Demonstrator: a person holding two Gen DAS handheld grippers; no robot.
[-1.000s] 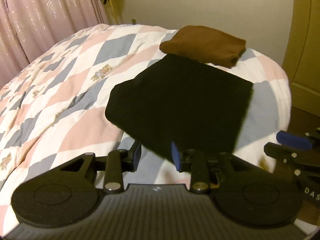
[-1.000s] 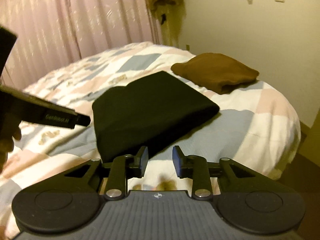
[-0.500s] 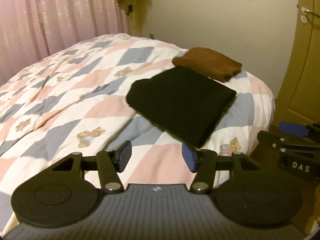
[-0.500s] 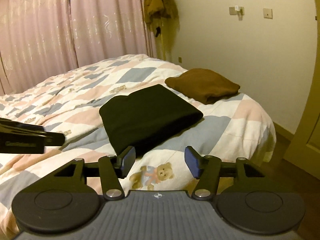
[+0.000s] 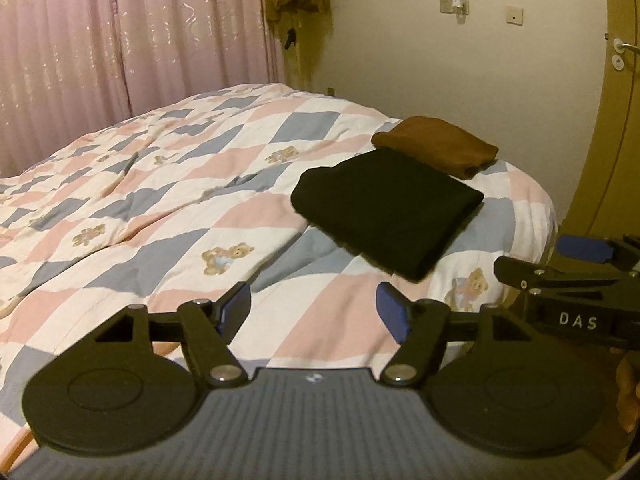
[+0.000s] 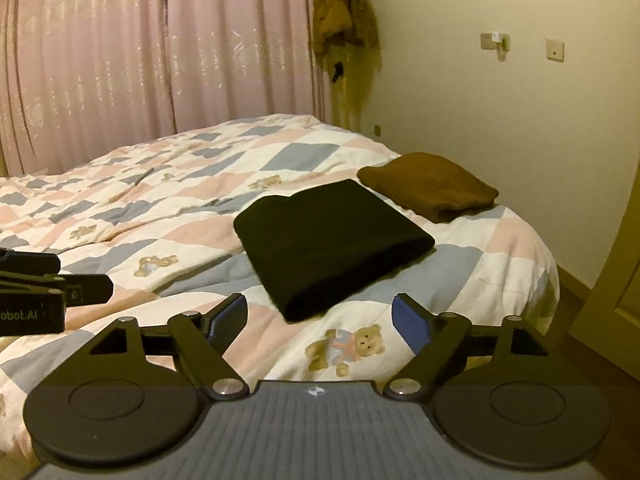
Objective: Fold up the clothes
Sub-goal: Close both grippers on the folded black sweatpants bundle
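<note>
Two folded garments lie on your bed [image 5: 168, 184], whose quilt is checked in pink, grey-blue and white with small teddy bears. Pink curtains [image 6: 120, 60] hang behind it, a cream wall runs along the right, and a brownish garment [image 6: 344, 8] hangs in the corner at 12 o'clock.

Your left hand-held gripper [image 5: 314, 312] and right hand-held gripper [image 6: 320, 320] both stand wide open and hold nothing, poised above the quilt short of the clothes. The black folded garment [image 5: 386, 204] sits at about 1 o'clock from the left one, with the brown folded garment [image 5: 438, 146] just beyond it; their edges seem to touch, though the dim light makes that hard to judge.

Only the left wrist view shows the door [image 5: 616, 92] with its handle at 2 o'clock. Each view catches the other tool cut off at its edge.
</note>
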